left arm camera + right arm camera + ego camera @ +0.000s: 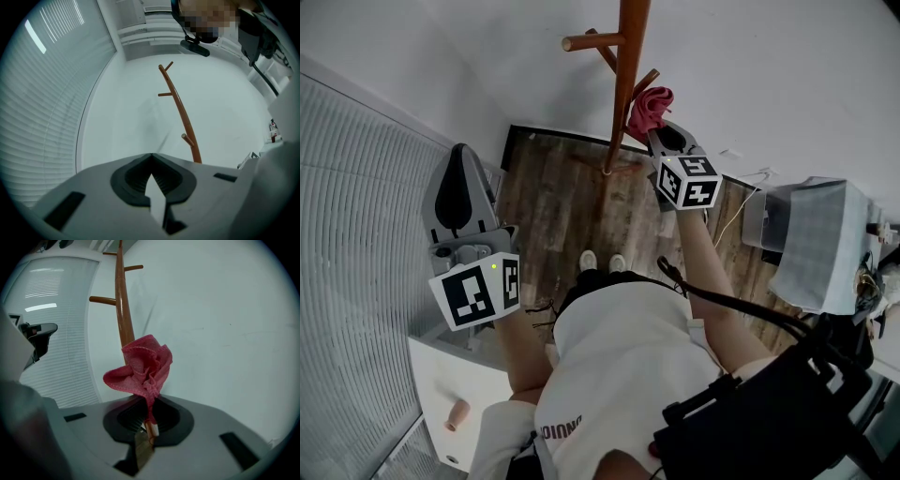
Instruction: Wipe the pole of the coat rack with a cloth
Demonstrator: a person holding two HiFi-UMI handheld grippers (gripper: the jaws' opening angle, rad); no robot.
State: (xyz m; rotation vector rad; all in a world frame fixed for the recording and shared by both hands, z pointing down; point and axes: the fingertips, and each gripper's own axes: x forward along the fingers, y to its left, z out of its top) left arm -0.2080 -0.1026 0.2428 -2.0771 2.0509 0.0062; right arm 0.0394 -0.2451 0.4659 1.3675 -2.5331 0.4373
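Note:
The brown wooden coat rack pole [625, 84] stands by the white wall, with pegs branching off it; it also shows as a pole [123, 310] in the right gripper view and as a thin curved pole [180, 112] in the left gripper view. My right gripper [661, 141] is shut on a bunched red cloth [649, 110], which rests against the pole's right side. The cloth [143, 369] rises from the shut jaws of the right gripper [149, 420] and hides part of the pole. My left gripper [461, 202] is held low at the left, away from the rack, shut with nothing in it [152, 176].
White slatted blinds [356, 253] run along the left. A white cabinet top [455, 394] lies below the left gripper. A white box with a checked cover [816, 239] stands at the right, with a cable [733, 220] on the wooden floor [562, 216]. The person's feet [602, 262] are near the pole's base.

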